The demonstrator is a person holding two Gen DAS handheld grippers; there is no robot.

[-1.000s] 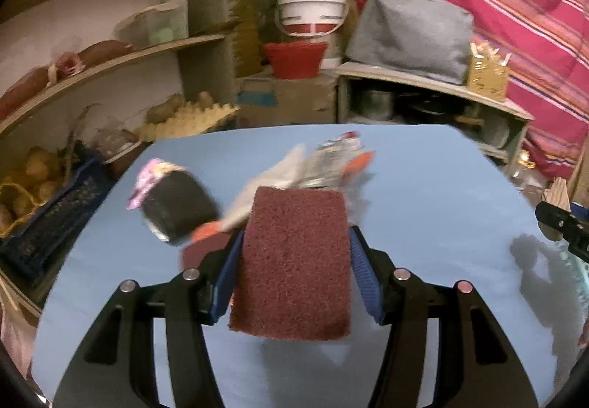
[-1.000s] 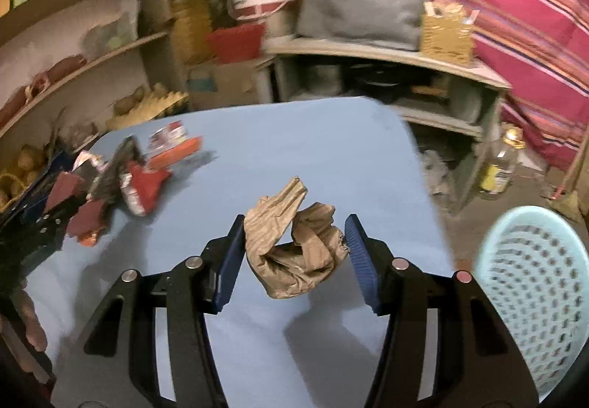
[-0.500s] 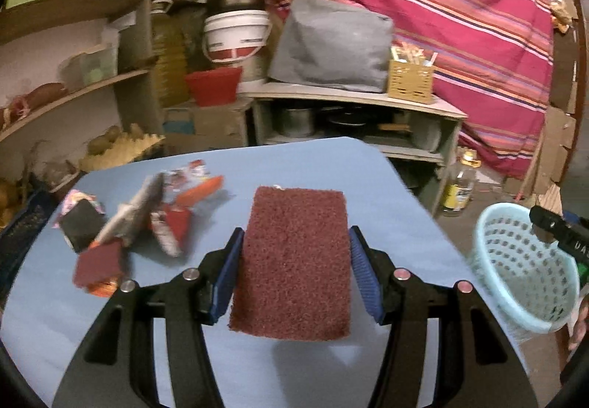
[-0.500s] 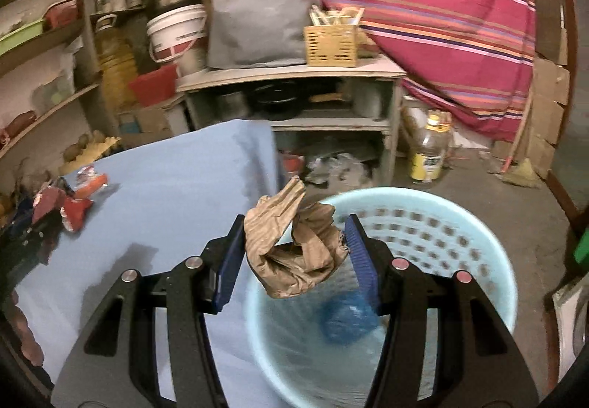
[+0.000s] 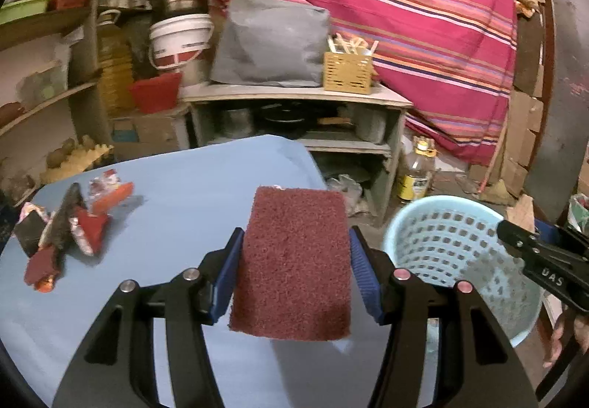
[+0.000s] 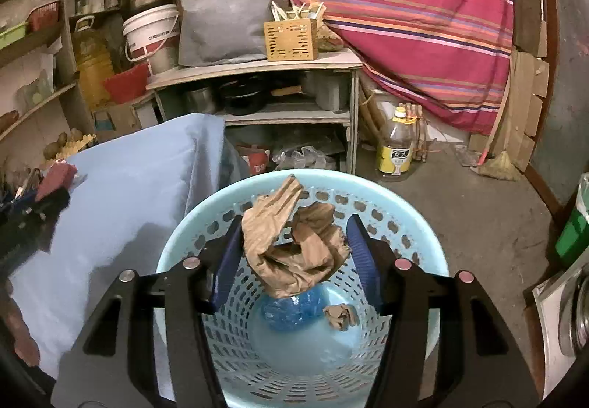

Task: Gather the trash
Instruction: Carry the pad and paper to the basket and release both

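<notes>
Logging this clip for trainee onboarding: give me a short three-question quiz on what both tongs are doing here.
1. True or false: the left tongs grip a blue bag.
2. What is directly beneath the right tongs? A) the table B) the light blue basket C) a shelf
3. Name the two items lying in the basket.
Key: 1 false, they grip a maroon scouring pad. 2 B; the jaws have just been opening with the crumpled brown paper between them. 3 A blue plastic wad and a small brown paper scrap.
</notes>
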